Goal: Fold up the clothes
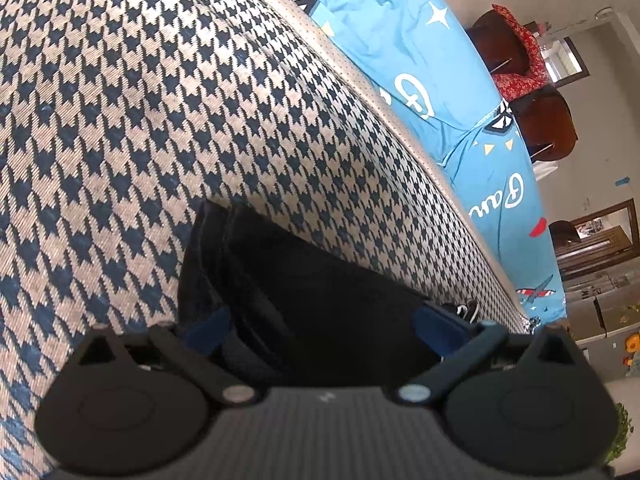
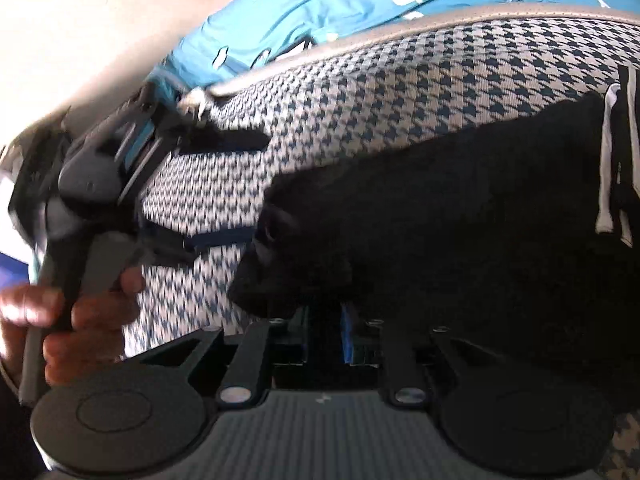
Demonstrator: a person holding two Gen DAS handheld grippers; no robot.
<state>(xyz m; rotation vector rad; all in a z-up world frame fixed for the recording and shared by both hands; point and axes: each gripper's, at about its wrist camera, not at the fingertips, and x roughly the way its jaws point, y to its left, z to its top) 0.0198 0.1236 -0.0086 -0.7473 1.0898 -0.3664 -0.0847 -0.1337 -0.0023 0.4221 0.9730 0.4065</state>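
While the left gripper (image 1: 320,320) stands released astride the black garment (image 1: 304,280), the right gripper (image 2: 324,336) seems nearly clenched on its edge. Pull level across the houndstooth cushion (image 1: 160,120).

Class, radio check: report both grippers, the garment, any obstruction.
Left gripper open, straddling the black garment. Right gripper nearly shut on the garment's edge. Houndstooth cushion underneath; nothing in the way.

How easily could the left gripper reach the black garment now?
Probably yes: the left gripper is open, the black garment lies between its fingers on the houndstooth cushion, and nothing blocks it.
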